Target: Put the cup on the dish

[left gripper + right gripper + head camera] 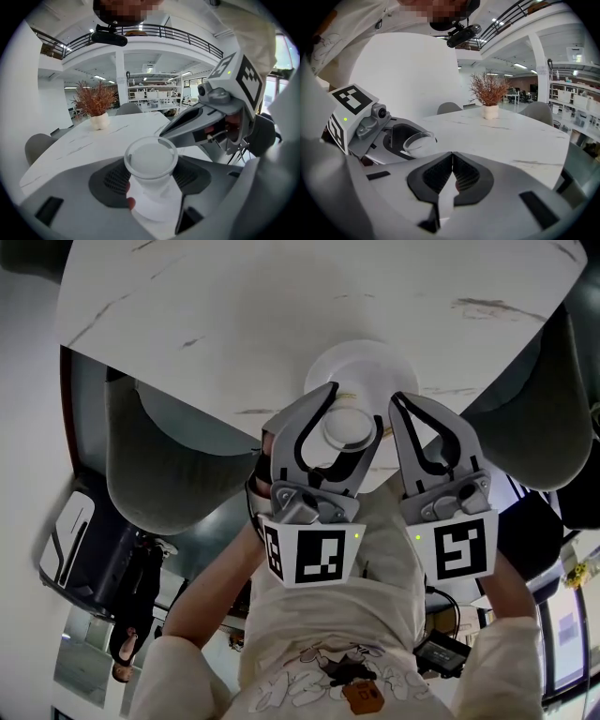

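White marble-veined tabletop (pixel 234 324) fills the far part of the head view, inside a bright open hall with a railed upper gallery.

The left gripper (pixel 352 413) has its jaws part-way open and pressed on either side of a clear, round-rimmed plastic cup (pixel 151 161), which stands upright between the ribbed pads. Just to its right, the right gripper (pixel 452 159) has its jaws closed pad to pad with nothing between them. From above, the cup (pixel 347 427) sits over the middle of a round white dish (pixel 361 362) at the near edge of the table.

I judge the step in hand to be the placing itself: the cup is lined up over the dish but not yet let go. The next move calls for a straight descent until the base seats, then a gentle opening of the jaws so the light cup does not tip.

Whether the cup's base already touches the dish cannot be told, since the jaws and cup cover that spot. The dish's near half is hidden by both grippers. Farther off, a dried reddish plant in a white vase (pixel 96 101) stands on the table, and grey chairs (pixel 169 456) are tucked along its edges.
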Tool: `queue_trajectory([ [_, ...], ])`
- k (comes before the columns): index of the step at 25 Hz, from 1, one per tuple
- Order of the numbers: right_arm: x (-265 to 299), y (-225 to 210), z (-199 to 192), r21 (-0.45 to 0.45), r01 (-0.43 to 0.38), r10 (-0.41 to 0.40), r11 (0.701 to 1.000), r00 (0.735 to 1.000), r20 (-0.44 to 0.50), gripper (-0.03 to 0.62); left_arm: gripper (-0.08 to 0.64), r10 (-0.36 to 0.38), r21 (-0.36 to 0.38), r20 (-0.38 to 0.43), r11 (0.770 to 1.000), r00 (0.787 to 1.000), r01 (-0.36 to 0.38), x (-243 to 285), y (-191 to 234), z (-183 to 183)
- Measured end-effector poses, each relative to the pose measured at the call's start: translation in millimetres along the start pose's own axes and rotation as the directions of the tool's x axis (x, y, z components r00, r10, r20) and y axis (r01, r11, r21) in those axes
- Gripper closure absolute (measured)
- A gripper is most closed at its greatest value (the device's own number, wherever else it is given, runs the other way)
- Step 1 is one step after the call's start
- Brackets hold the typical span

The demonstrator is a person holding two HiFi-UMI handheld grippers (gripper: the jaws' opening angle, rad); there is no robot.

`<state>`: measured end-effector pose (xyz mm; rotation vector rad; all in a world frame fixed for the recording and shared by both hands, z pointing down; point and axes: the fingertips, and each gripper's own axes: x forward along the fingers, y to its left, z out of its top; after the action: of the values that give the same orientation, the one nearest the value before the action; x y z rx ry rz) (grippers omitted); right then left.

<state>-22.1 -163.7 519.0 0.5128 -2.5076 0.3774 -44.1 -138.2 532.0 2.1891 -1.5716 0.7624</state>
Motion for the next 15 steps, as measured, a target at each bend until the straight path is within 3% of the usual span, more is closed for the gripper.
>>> queue_trajectory([
  [9, 12.6, -4.7, -27.3, 0.018, 0.023, -0.022, 1.000, 0.999, -0.047, 0.588, 0.284, -0.011, -0.002, -0.011, 1.000, 1.000, 0.011, 7.3, 3.5, -13.8],
  [15, 14.7, -3.5, -33.8, 0.013, 0.019, -0.018, 1.000, 0.998, -0.065, 0.588, 0.285, -0.046, 0.005, 0.032, 0.999, 0.998, 0.046, 12.9, 1.0, -14.4],
])
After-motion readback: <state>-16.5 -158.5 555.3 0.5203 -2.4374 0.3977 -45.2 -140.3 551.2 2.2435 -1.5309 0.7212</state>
